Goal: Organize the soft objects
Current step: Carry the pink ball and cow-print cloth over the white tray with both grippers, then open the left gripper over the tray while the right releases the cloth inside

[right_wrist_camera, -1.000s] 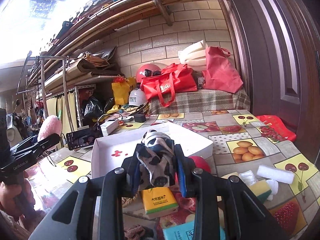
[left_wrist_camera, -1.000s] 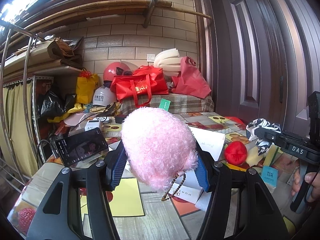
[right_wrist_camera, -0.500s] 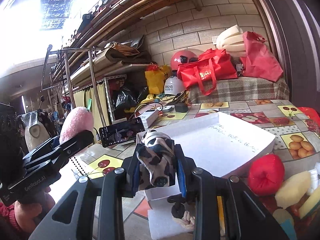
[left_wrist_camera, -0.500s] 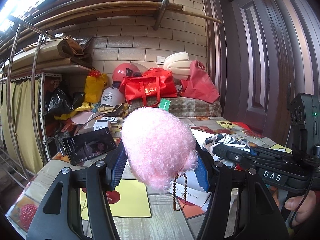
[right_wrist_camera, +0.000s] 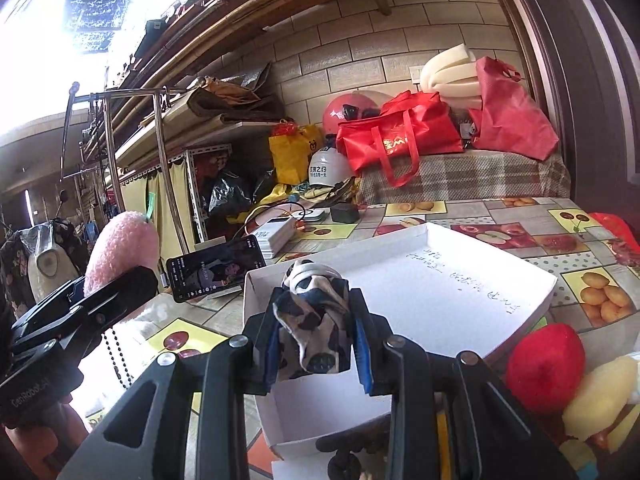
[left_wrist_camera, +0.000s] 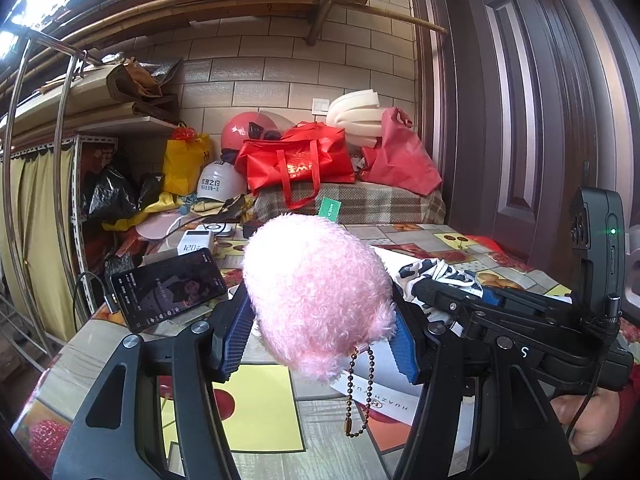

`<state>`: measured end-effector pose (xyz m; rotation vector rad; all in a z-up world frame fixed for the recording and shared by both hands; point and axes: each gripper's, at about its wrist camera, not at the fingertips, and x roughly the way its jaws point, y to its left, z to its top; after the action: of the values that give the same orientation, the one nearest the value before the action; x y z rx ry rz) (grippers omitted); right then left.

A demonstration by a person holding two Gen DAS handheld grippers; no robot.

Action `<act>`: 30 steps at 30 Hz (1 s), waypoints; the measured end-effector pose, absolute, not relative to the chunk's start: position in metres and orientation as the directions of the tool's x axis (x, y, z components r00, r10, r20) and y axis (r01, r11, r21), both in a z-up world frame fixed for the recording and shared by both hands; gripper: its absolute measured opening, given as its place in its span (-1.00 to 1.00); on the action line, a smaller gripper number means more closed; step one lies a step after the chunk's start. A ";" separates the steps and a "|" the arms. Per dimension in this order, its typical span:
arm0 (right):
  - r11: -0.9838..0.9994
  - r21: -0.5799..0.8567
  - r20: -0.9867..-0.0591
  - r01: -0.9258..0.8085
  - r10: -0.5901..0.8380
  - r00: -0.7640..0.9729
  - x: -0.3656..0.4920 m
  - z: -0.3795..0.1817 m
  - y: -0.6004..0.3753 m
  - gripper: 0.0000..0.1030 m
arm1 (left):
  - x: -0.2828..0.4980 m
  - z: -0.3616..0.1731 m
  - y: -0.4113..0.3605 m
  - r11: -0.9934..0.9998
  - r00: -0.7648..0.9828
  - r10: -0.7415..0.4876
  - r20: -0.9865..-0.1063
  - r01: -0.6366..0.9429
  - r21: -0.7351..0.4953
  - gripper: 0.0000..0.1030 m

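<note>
both grippers are loaded: my left gripper (left_wrist_camera: 320, 340) is clamped about halfway closed on a fluffy pink plush keychain (left_wrist_camera: 316, 296), its blue pads (left_wrist_camera: 236, 336) pressed into the fur on both sides, and a brown bead chain (left_wrist_camera: 356, 392) dangles from the plush's lower edge. my right gripper (right_wrist_camera: 316, 340) is squeezed nearly closed on a bunched cow-print cloth (right_wrist_camera: 312, 320), black, white and tan, which bulges up above the pads. taking the white cardboard box (right_wrist_camera: 532, 280) as landmark: the cloth hangs over its near left corner, above the open inside; the pink plush is held in the air well to the left of the box; a smartphone (right_wrist_camera: 216, 268) with a lit screen leans just beyond the box's left wall; a red plush ball (right_wrist_camera: 544, 368) lies against the box's near right side, with a pale yellow soft toy (right_wrist_camera: 600, 400) just to the right of the ball. the box sits on a table (right_wrist_camera: 580, 232) covered in a fruit-print cloth. in the left wrist view the right gripper reaches in from the right, the cow-print cloth showing just behind the plush.
</note>
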<state>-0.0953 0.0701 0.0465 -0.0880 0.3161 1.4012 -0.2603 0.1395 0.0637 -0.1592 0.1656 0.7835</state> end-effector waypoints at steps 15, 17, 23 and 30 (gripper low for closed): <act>0.331 0.154 -0.288 -0.931 0.916 0.278 -0.031 0.045 0.061 -0.39 | -0.176 0.048 0.185 0.747 0.709 0.628 -0.321 -0.664 -0.005 0.16; 0.321 0.110 -0.278 -0.941 0.919 0.280 -0.041 0.047 0.068 -0.39 | -0.168 0.048 0.189 0.748 0.708 0.630 -0.319 -0.664 0.001 0.17; 0.318 0.076 -0.299 -0.945 0.912 0.282 -0.049 0.046 0.091 -0.37 | -0.152 0.048 0.204 0.746 0.700 0.623 -0.349 -0.666 -0.004 0.17; 0.333 0.070 -0.336 -0.940 0.895 0.292 -0.047 0.043 0.105 -0.36 | -0.139 0.043 0.223 0.755 0.694 0.587 -0.416 -0.655 -0.028 0.18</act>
<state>-0.0468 0.1049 0.0435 -0.1510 0.3413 1.2290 -0.1390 0.2226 0.0434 -0.1801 0.4003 0.6976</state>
